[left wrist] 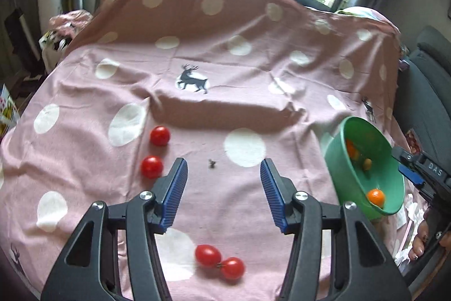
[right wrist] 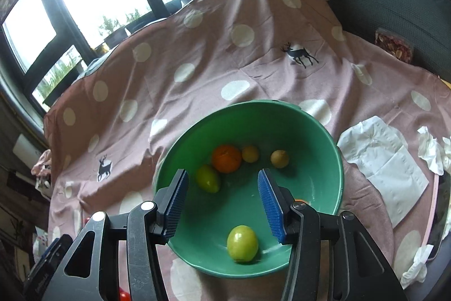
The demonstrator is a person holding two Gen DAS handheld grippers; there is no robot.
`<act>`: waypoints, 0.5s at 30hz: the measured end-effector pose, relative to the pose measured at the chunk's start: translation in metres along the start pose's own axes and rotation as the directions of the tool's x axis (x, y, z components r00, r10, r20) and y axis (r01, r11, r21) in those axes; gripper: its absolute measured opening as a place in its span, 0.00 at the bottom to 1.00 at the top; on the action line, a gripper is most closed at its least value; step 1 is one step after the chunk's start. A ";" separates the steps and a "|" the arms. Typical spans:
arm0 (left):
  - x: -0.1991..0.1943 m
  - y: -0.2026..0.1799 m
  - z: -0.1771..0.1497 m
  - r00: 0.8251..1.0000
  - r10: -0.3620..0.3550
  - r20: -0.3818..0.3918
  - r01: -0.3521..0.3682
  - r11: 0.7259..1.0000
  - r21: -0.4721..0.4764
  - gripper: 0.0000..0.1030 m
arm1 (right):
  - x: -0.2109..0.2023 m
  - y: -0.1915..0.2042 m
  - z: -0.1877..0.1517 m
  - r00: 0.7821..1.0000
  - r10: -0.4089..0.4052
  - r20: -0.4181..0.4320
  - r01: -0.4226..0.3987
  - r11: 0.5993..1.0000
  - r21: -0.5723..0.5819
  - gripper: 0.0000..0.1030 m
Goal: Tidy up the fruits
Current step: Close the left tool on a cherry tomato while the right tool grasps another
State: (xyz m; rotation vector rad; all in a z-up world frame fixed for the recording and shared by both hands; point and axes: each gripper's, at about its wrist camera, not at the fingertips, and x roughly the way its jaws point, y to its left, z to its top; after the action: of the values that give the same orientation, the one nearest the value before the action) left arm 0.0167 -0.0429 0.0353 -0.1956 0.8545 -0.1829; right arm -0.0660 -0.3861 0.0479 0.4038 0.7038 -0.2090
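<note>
Pink polka-dot cloth [left wrist: 225,109] covers the work surface. Left gripper [left wrist: 224,174] is spread and empty over four cherry tomatoes [left wrist: 208,255]. Right gripper [right wrist: 222,188], also spread and empty, hangs above the green bowl [right wrist: 324,137]. Risk: round tomatoes roll off on wrinkled fabric if nudged. Bowl holds an orange [right wrist: 227,158], two green fruits [right wrist: 242,243] and two small yellowish ones [right wrist: 279,158].

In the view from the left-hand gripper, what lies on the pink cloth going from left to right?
Two separate red tomatoes → a touching pair of red tomatoes → the green bowl with an orange fruit inside.
</note>
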 end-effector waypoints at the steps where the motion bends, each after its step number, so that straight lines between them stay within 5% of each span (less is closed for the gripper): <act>1: 0.004 0.011 0.001 1.000 0.022 -0.016 -0.022 0.999 -0.027 0.51 | 0.001 0.007 -0.001 1.000 0.004 -0.003 -0.004 1.000 -0.022 0.50; 4: 0.011 0.036 0.003 0.995 0.098 -0.027 -0.100 0.990 -0.099 0.50 | 0.006 0.027 -0.006 1.000 0.025 -0.016 -0.026 0.997 -0.078 0.51; 11: 0.025 0.069 0.003 0.990 0.122 -0.077 -0.134 0.975 -0.176 0.47 | 0.020 0.070 -0.022 0.991 0.106 -0.084 -0.120 0.975 -0.187 0.50; 15: 0.034 0.075 0.000 0.990 0.088 -0.111 -0.107 0.978 -0.181 0.38 | 0.033 0.088 -0.033 0.966 0.200 -0.166 -0.230 0.955 -0.186 0.50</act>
State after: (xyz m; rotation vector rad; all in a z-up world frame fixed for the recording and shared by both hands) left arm 0.0446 0.0212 -0.0078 -0.3210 0.9822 -0.0203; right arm -0.0321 -0.2942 0.0287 0.2977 0.8106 0.1009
